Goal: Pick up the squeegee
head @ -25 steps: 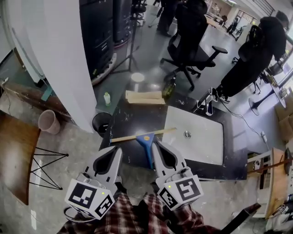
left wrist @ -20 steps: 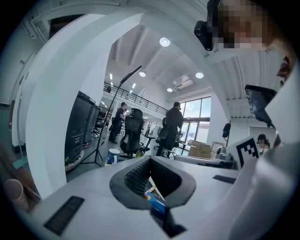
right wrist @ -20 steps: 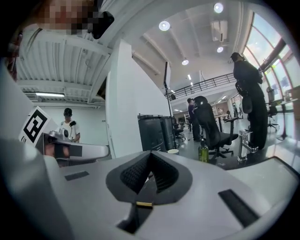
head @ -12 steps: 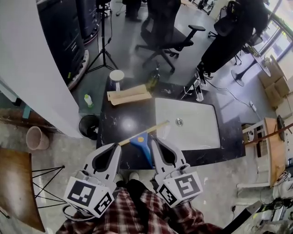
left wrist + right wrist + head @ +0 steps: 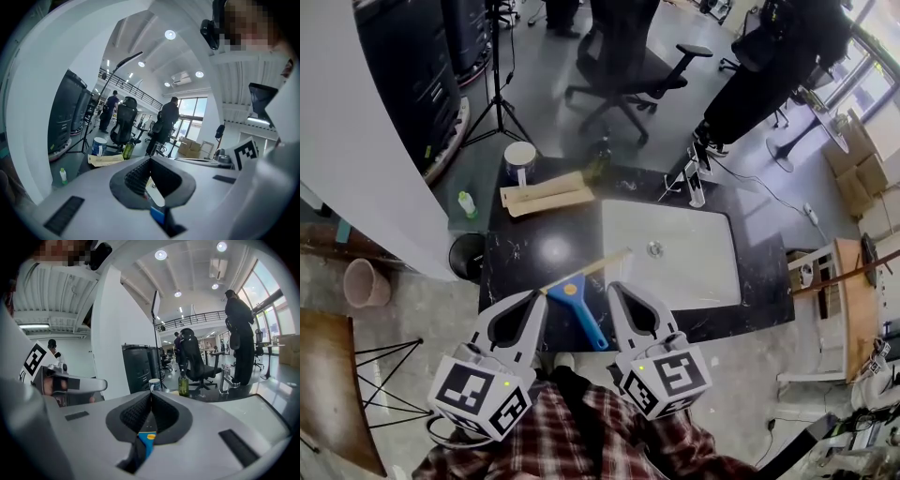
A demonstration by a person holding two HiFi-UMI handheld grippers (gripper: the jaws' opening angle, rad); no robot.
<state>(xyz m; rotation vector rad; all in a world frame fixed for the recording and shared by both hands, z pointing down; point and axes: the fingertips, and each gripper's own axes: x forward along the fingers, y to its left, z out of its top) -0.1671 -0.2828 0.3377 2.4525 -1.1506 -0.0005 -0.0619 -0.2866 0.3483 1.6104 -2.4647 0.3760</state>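
The squeegee has a blue handle and a long tan blade. It lies flat on the black counter, just left of the white sink. My left gripper hovers to the left of its handle with the jaws together. To the right of the handle is my right gripper, also shut and holding nothing. A bit of the blue handle shows below the shut jaws in the left gripper view and in the right gripper view.
A cardboard piece, a white tub and a green bottle stand at the counter's far edge, and a faucet behind the sink. A black bin sits on the floor at left. An office chair and a person are beyond.
Both grippers have come forward and a little down toward the counter, which now sits nearer in the head view. The squeegee lies where it was. Both stay shut.
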